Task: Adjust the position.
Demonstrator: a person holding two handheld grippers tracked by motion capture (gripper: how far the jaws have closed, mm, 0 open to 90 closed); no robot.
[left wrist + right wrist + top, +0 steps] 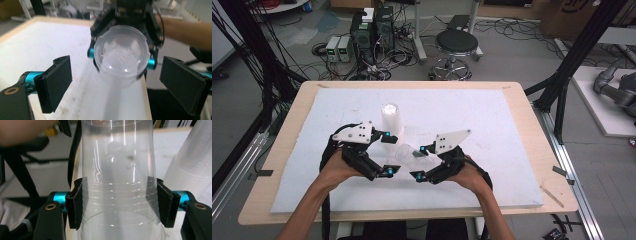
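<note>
A clear plastic cup (407, 152) lies sideways in the air between both hands, just above the white foam board (492, 115). My right gripper (121, 203) is shut on its ribbed wall, with one black pad (76, 202) pressing on each side. The cup's round base (121, 53) faces my left gripper (120, 85), which is open; its pads (56, 82) stand well apart and clear of the cup. In the high view the left gripper (388, 153) sits just left of the cup and the right gripper (420, 162) just right of it.
A tall stack of clear cups (390, 119) stands upright on the board just behind the left gripper, and it rises at the right of the right gripper view as the cup stack (192, 165). The wooden table edge (272, 165) frames the board. A stool (456, 45) and computers stand beyond the table.
</note>
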